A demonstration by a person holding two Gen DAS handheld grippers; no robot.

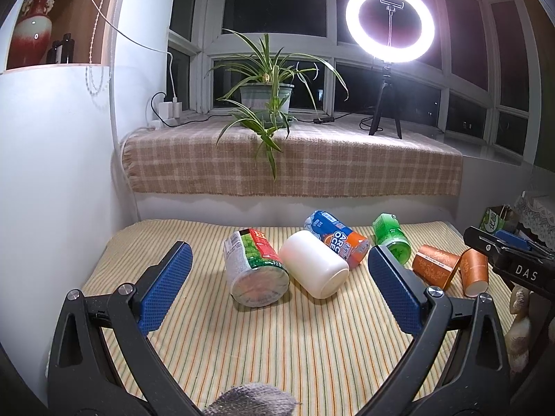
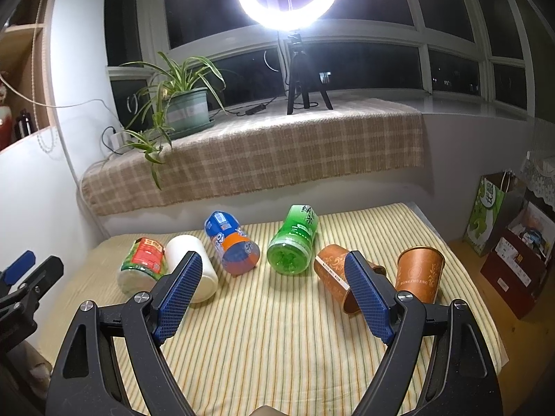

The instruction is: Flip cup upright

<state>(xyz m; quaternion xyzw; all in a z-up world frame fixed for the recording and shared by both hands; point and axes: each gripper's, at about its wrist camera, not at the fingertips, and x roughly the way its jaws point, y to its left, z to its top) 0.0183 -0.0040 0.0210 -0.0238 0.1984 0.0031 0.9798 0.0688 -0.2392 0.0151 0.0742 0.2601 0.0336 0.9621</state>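
Note:
Several cups lie on their sides on the striped cloth (image 2: 277,339): a red-green cup (image 1: 255,270) (image 2: 142,265), a white cup (image 1: 312,263) (image 2: 192,267), a blue-orange cup (image 1: 338,239) (image 2: 232,246), a green cup (image 1: 392,237) (image 2: 293,241) and an orange cup (image 1: 433,265) (image 2: 334,275). A second orange cup (image 1: 474,270) (image 2: 419,272) stands mouth up in the right wrist view. My left gripper (image 1: 279,291) is open and empty, in front of the red-green and white cups. My right gripper (image 2: 274,294) is open and empty, in front of the row.
A windowsill with a plaid cloth (image 1: 295,166) carries a potted plant (image 1: 267,97) and a ring light on a tripod (image 1: 388,24). A white wall (image 1: 52,173) is at the left. Bags and boxes (image 2: 503,235) stand right of the table.

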